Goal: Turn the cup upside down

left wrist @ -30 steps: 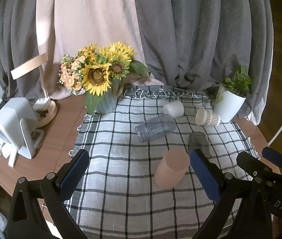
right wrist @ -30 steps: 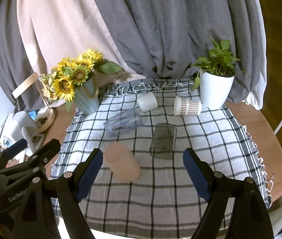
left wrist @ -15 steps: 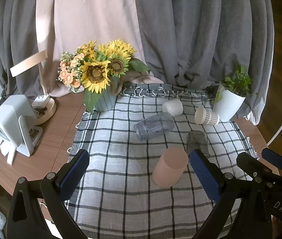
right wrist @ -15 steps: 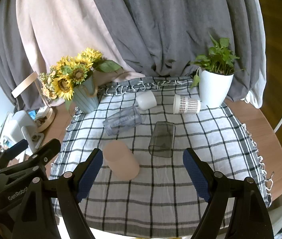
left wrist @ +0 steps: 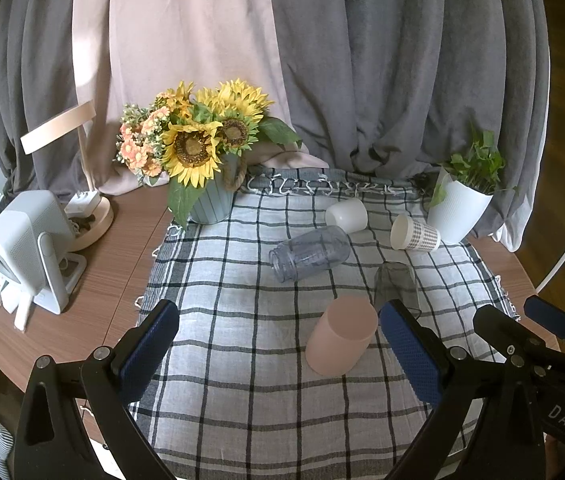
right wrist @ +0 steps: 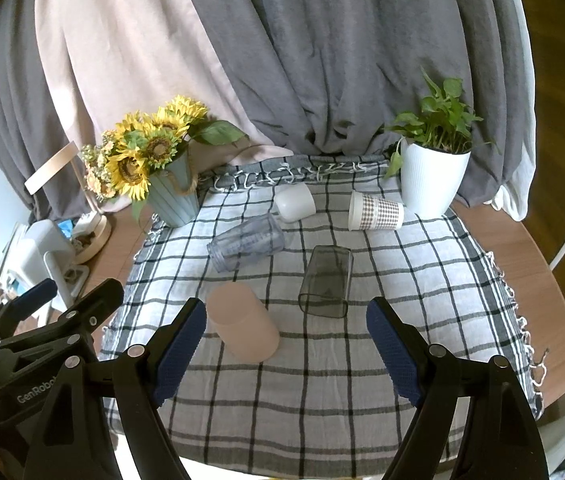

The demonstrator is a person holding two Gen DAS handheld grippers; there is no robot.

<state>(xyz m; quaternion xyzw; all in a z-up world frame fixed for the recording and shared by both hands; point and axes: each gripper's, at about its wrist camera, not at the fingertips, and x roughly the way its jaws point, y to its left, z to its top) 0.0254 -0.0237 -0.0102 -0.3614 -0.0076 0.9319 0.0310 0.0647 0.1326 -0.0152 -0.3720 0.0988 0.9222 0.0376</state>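
A pink cup [left wrist: 341, 334] [right wrist: 242, 326] stands upside down on the checked cloth [left wrist: 242, 360] [right wrist: 322, 392]. Several cups lie on their sides: a clear bluish one [left wrist: 309, 253] [right wrist: 247, 241], a dark smoky one [right wrist: 327, 282] [left wrist: 396, 285], a white one [left wrist: 346, 215] [right wrist: 294, 201] and a checked paper cup [left wrist: 415, 233] [right wrist: 376, 212]. My left gripper [left wrist: 278, 352] is open and empty, above the cloth's near part, with the pink cup just inside its right finger. My right gripper [right wrist: 285, 356] is open and empty, the pink cup by its left finger.
A sunflower vase [left wrist: 210, 196] [right wrist: 174, 196] stands at the cloth's back left, a white plant pot [left wrist: 458, 212] [right wrist: 434, 180] at the back right. A lamp base [left wrist: 90, 216] and a white device [left wrist: 26, 240] sit on the wooden table at left. Curtains hang behind.
Both grippers have drawn back and up a little, so the cups sit slightly higher in view. Nothing on the cloth has moved.
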